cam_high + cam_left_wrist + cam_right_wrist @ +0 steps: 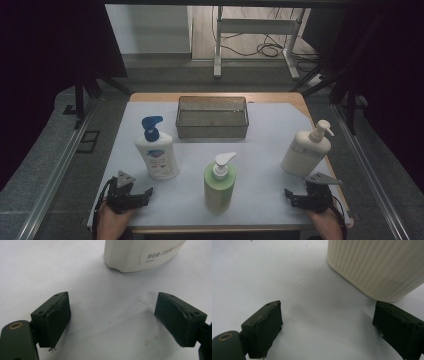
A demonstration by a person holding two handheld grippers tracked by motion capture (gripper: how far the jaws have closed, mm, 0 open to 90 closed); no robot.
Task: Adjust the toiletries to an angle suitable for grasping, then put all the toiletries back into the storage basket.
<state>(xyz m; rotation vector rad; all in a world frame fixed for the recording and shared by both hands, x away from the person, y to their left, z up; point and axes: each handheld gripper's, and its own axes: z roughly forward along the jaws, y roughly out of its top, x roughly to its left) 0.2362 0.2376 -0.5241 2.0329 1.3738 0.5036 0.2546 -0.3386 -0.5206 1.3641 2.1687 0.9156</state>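
my left claw (142,192) rests low at the near left corner of the desk (265,150), jaws spread wide with only bare white desk surface between them. my right claw (295,199) sits at the near right corner, likewise released, nothing between its pads.

just beyond my left claw stands a white plastic pump bottle with a blue pump head and a blue label (156,149), upright. in the left gripper view its white base (140,255) stands ahead and a little to the right of the gap, apart from both jaws.

just beyond my right claw stands a cream ribbed plastic pump bottle with a white pump (306,150), upright near the right edge of the desk. in the right gripper view its ribbed base (379,267) stands just beyond my right-hand jaw; whether it touches, i cannot tell.

between the two claws, near the front edge, stands a light green cylindrical pump bottle with a white pump (219,184), upright, well apart from both claws.

at the far middle of the desk sits a dark wire-mesh rectangular basket (212,129), apart from all three bottles.
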